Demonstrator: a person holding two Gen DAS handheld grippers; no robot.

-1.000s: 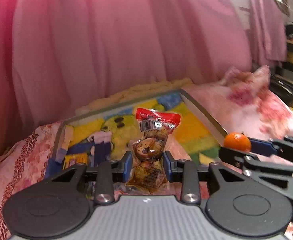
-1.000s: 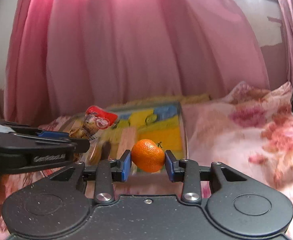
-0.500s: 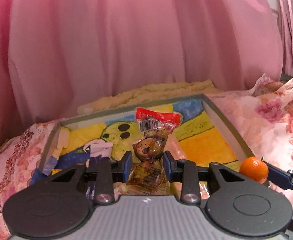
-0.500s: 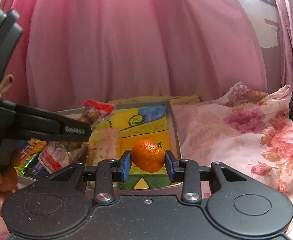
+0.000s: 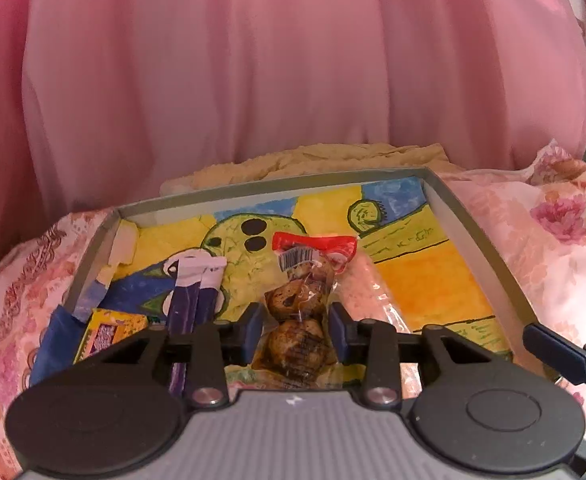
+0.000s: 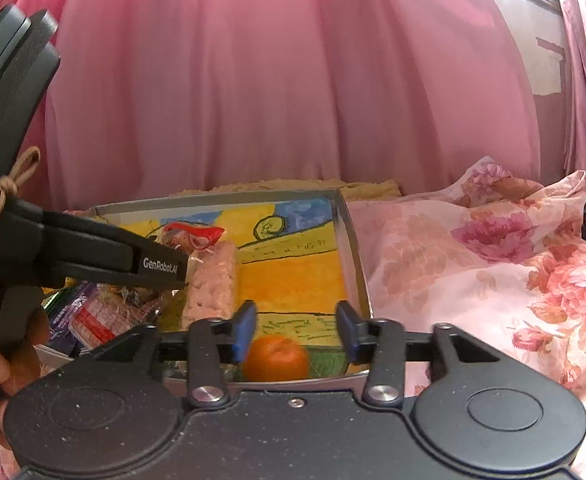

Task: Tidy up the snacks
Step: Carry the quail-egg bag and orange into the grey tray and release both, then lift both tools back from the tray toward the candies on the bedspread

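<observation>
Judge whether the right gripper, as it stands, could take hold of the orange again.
Probably yes. The right gripper is open, and the orange lies in the tray just below and between its fingers, with nothing over it.

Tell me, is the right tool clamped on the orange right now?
No, the right tool is open, and the orange sits loose below its fingers in the tray.

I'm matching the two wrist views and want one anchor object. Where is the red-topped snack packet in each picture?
Left wrist view: the red-topped snack packet stands centre, clamped in the left gripper, over the tray.
Right wrist view: only its red top shows, left of centre, behind the left gripper's black finger.
Shared landmark: the tray with the yellow and blue drawing, seen in both views.
</observation>
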